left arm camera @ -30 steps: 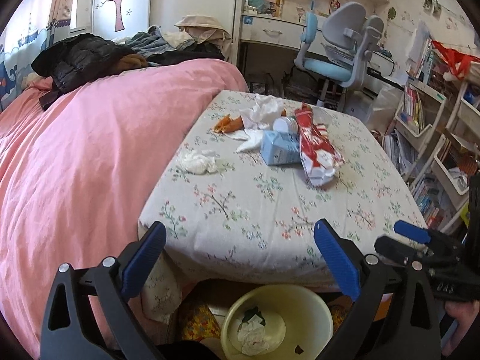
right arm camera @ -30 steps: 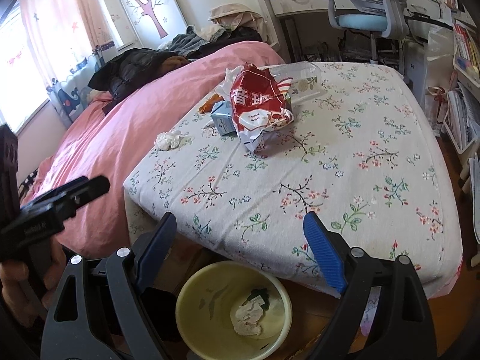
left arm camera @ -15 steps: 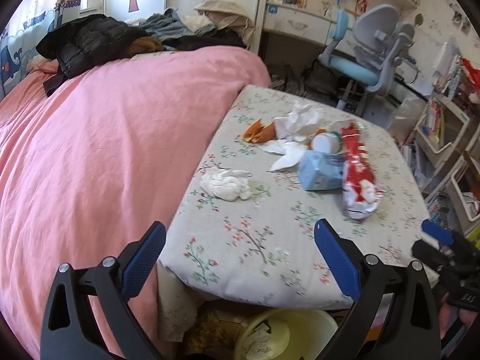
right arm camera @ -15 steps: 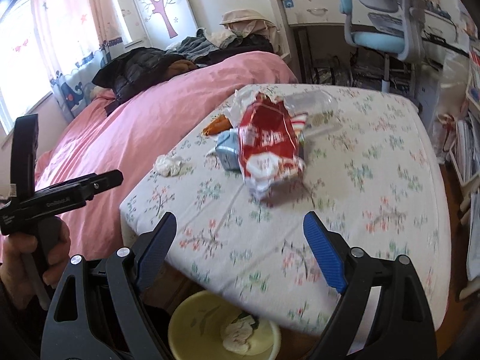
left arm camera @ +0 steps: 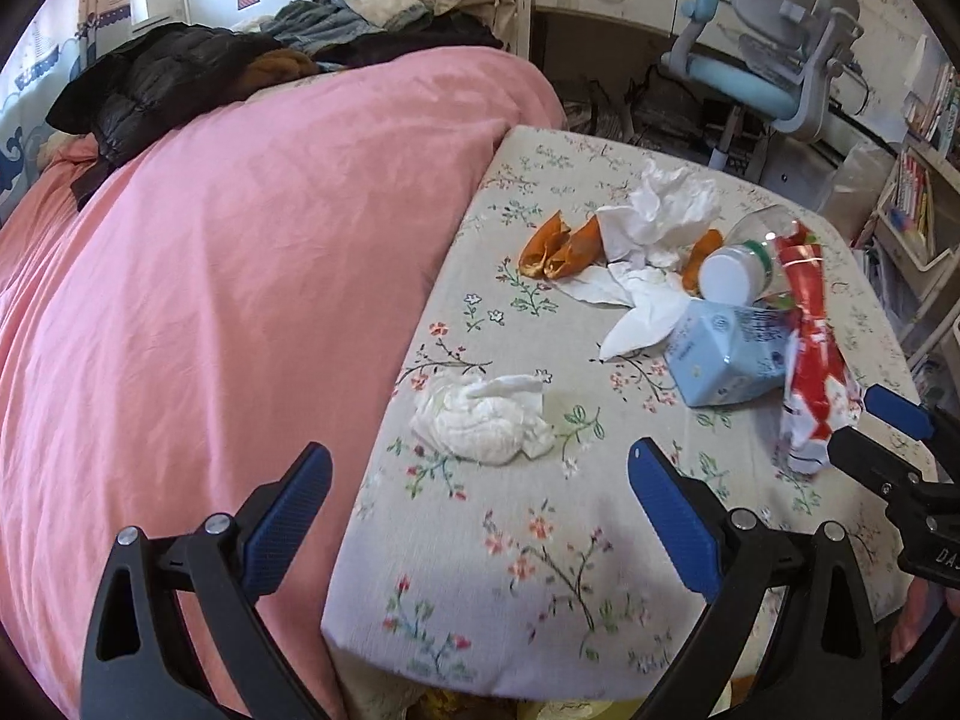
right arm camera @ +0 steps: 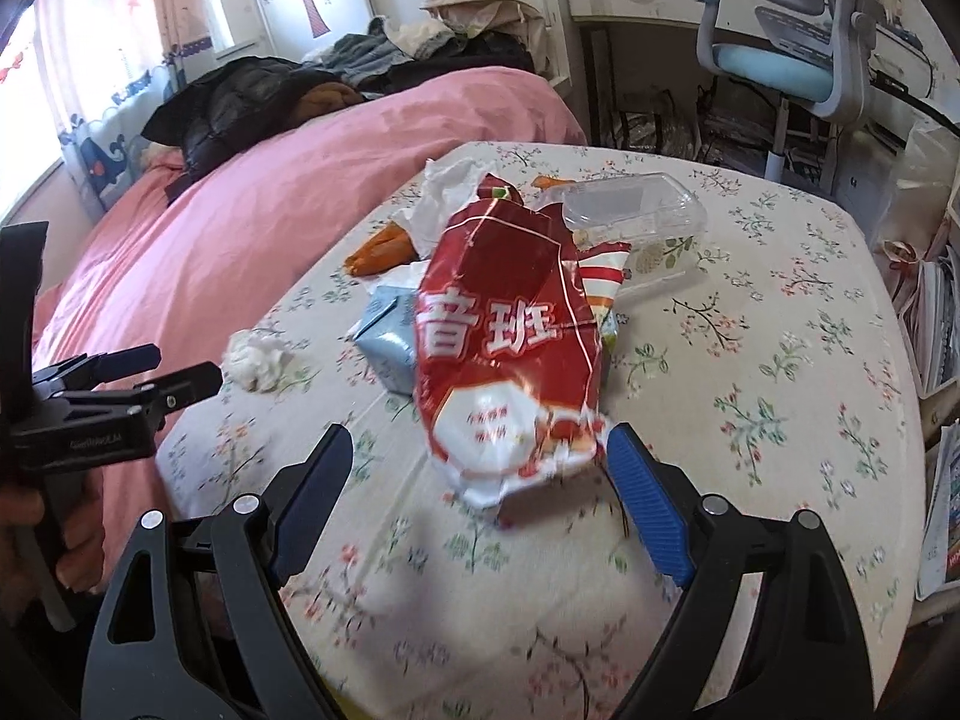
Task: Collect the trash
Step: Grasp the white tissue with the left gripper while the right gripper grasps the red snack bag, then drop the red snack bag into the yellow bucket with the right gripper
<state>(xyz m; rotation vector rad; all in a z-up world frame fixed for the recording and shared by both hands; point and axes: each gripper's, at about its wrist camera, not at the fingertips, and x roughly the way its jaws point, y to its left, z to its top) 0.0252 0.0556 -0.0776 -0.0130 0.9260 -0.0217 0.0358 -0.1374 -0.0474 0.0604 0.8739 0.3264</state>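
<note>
Trash lies on a floral-covered table (left arm camera: 540,570). A crumpled white tissue (left arm camera: 483,420) sits just beyond my open left gripper (left arm camera: 480,480). Farther back are orange peels (left arm camera: 558,246), loose tissues (left arm camera: 660,216), a white-capped bottle (left arm camera: 729,279), a light blue carton (left arm camera: 726,354) and a red snack bag (left arm camera: 816,360). In the right wrist view the red snack bag (right arm camera: 510,360) reaches down between the wide-open fingers of my right gripper (right arm camera: 480,468), and no pad presses it. A clear plastic box (right arm camera: 630,210) lies behind the bag. The tissue (right arm camera: 258,357) rests near the table's left edge.
A bed with a pink duvet (left arm camera: 210,300) borders the table on the left, with dark clothes (left arm camera: 162,78) piled at its head. A blue desk chair (left arm camera: 774,60) and a desk stand behind. Bookshelves (left arm camera: 918,204) line the right side. A person's hand (right arm camera: 36,528) holds the left gripper.
Both grippers moved forward over the table. The yellow bin below the table edge has dropped out of both views. The tissue and the red bag now appear much nearer.
</note>
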